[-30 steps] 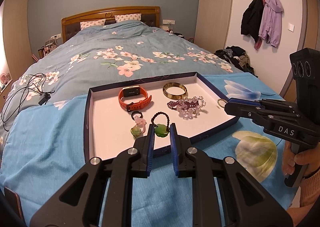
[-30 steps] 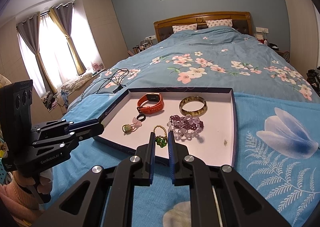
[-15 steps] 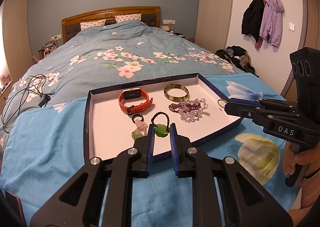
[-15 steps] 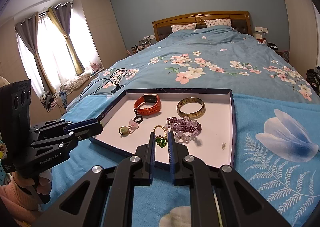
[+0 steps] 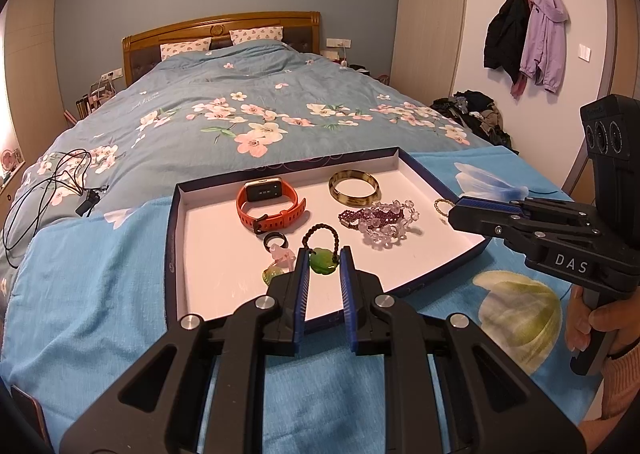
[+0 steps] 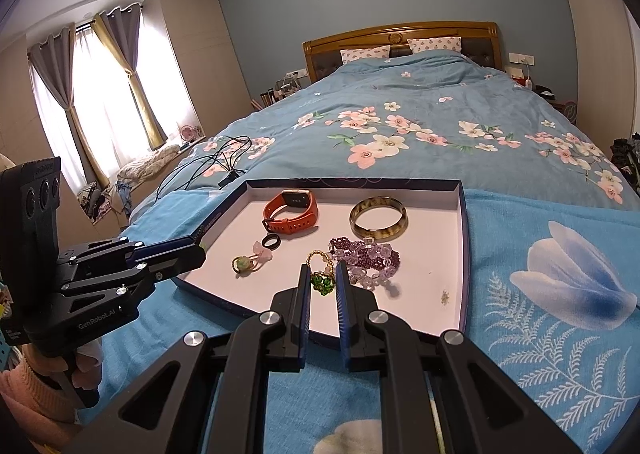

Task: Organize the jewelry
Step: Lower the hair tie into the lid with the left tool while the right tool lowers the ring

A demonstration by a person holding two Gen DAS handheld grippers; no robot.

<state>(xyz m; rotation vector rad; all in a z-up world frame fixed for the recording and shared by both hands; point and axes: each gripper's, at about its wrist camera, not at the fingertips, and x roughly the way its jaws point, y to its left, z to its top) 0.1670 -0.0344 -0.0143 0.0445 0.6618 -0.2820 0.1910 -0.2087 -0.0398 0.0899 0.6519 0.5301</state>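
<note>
Left wrist view showed a tray [image 5: 174,254] on the bed [image 5: 256,110] holding a watch [image 5: 270,206], bangle [image 5: 353,189], beads [image 5: 380,219] and pendant [image 5: 324,261], both grippers [image 5: 324,254] [image 6: 323,270] slightly spread, holding nothing.

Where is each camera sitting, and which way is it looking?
Left wrist camera: on the left gripper, looking up the bed across the tray; the right gripper and hand show at right.
Right wrist camera: on the right gripper, looking the same way; the left gripper shows at left.
Both see the tray, orange watch, bangle and headboard.
</note>
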